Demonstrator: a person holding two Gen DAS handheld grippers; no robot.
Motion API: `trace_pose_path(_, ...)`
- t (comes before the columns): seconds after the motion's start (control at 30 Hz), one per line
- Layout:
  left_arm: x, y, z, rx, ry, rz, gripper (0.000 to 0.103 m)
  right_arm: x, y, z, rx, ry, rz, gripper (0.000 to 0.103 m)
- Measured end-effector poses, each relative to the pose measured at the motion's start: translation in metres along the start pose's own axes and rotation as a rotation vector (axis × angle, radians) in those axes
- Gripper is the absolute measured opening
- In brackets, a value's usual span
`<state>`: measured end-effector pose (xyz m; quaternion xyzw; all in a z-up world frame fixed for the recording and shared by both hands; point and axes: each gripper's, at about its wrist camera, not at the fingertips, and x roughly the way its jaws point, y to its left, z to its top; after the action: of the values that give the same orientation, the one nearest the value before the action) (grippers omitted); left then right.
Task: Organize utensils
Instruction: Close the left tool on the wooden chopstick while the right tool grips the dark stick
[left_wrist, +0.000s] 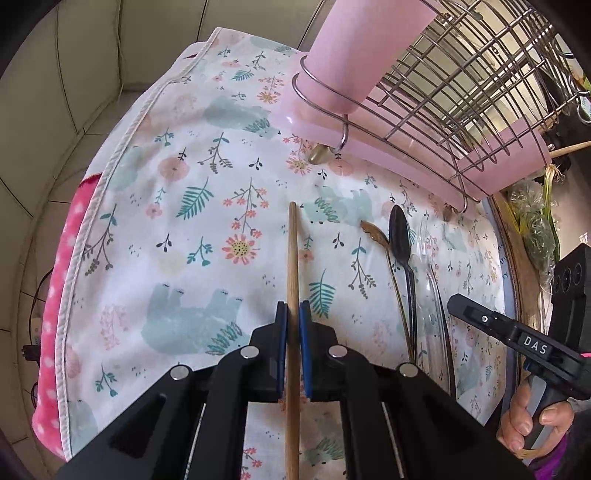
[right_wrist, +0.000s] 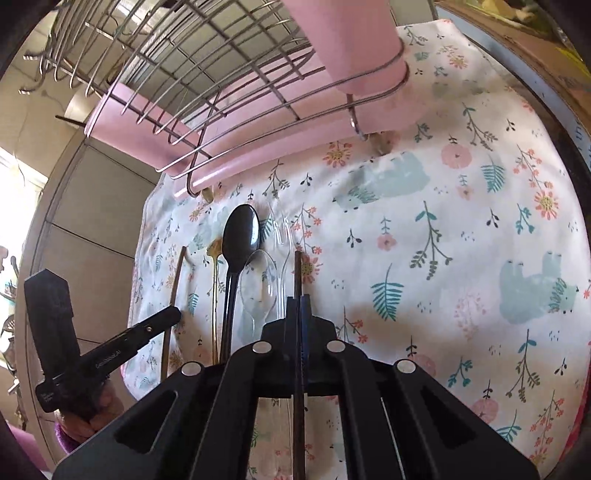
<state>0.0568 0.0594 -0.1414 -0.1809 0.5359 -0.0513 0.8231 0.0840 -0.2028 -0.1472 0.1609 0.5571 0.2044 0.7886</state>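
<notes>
Left wrist view: the left gripper (left_wrist: 292, 314) pinches a light wooden chopstick (left_wrist: 292, 258) that runs forward between its pads over the floral cloth (left_wrist: 184, 184). Right wrist view: the right gripper (right_wrist: 298, 306) is clamped on a dark chopstick (right_wrist: 297, 273); just to its left lie a clear plastic spoon (right_wrist: 258, 284) and a black spoon (right_wrist: 242, 232), with the wire dish rack (right_wrist: 221, 62) ahead.

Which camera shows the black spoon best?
The right wrist view: the black spoon lies near the middle, its whole bowl facing the lens. The left wrist view shows the same spoon smaller and off to the side, its handle crowded by neighbouring utensils.
</notes>
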Motion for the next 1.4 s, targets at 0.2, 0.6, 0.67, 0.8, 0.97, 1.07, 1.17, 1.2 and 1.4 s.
trace_pose_path(0.2,0.002,0.001,0.002,0.003,0.003,-0.004,0.006,0.015,0.017,0.005,-0.064,0.037,-0.076,0.002)
trace_pose_path(0.6,0.013,-0.014,0.019,0.146,0.116,0.052,0.008,0.038,0.036,0.022,-0.142,0.096,-0.168,0.006)
trace_pose_path(0.67,0.017,-0.015,0.024,0.149,0.145,0.048,0.008,0.036,0.033,0.021,-0.14,0.081,-0.145,0.005)
trace_pose_path(0.8,0.021,-0.015,0.033,0.134,0.184,0.041,0.008,0.025,0.016,0.015,-0.081,0.053,-0.091,0.004)
trace_pose_path(0.97,0.021,-0.017,0.031,0.144,0.17,0.068,0.008,0.017,-0.001,0.009,-0.044,0.044,-0.056,0.004)
trace_pose_path(1.07,0.023,-0.025,0.027,0.159,0.156,0.102,0.008,0.017,-0.001,0.01,-0.049,0.046,-0.049,0.004)
trace_pose_path(1.17,0.023,-0.028,0.026,0.178,0.155,0.125,0.009,0.016,0.0,0.009,-0.057,0.046,-0.048,0.004)
trace_pose_path(1.2,0.023,-0.029,0.025,0.178,0.159,0.127,0.009,0.016,-0.001,0.008,-0.056,0.047,-0.044,0.004)
trace_pose_path(1.4,0.025,-0.029,0.03,0.176,0.205,0.11,0.011,0.012,-0.007,0.009,-0.063,0.055,-0.024,0.004)
